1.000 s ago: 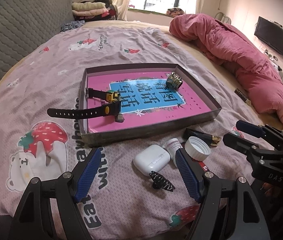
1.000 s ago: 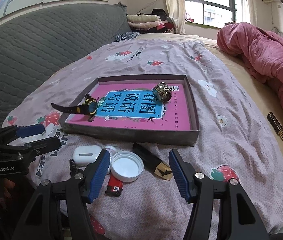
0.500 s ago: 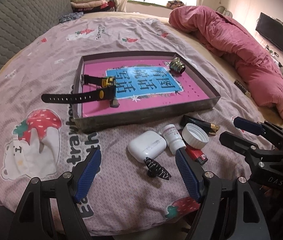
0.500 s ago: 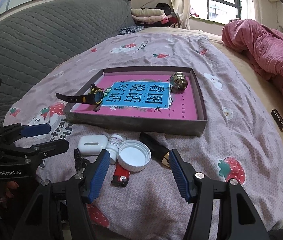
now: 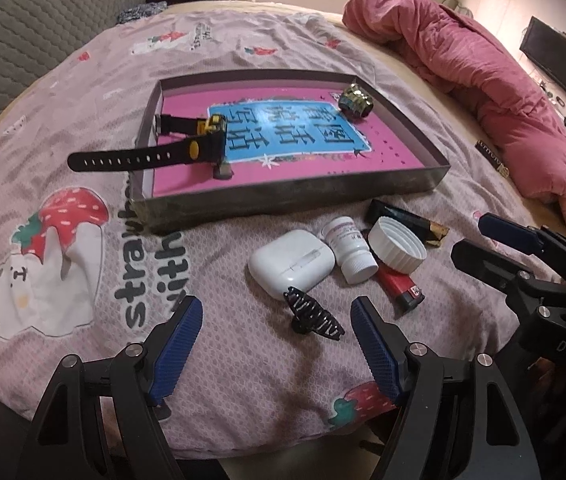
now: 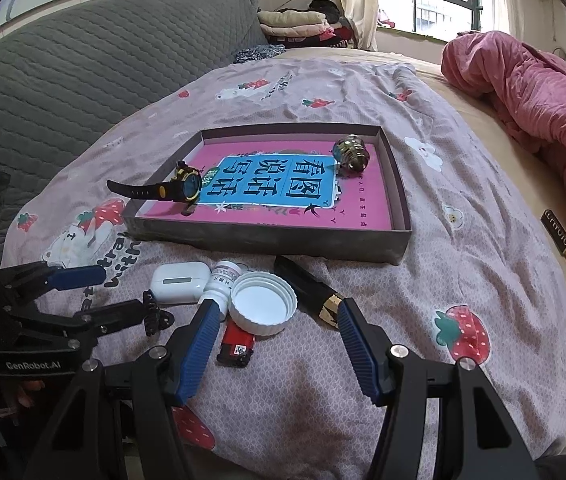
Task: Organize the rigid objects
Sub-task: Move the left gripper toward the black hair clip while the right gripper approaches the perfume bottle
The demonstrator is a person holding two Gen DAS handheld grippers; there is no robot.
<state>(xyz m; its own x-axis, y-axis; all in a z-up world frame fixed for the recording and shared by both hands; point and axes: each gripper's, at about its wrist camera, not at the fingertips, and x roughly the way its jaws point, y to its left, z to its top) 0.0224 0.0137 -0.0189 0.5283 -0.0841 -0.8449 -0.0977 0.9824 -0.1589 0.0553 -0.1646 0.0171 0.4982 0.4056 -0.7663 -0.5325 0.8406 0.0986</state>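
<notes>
Strawberry-print bedding (image 5: 211, 80) carries a shallow box (image 5: 283, 200) holding a watch (image 5: 187, 152); before it lie an earbud case (image 5: 291, 262), pill bottle (image 5: 349, 246), white cap (image 5: 397, 244) and lighter (image 5: 401, 290). Left gripper (image 5: 277, 312) and right gripper (image 6: 279, 316) both hang released, gripping nothing

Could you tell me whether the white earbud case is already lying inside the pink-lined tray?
No, the white earbud case lies on the bedspread in front of the tray, beside the small white bottle.
</notes>
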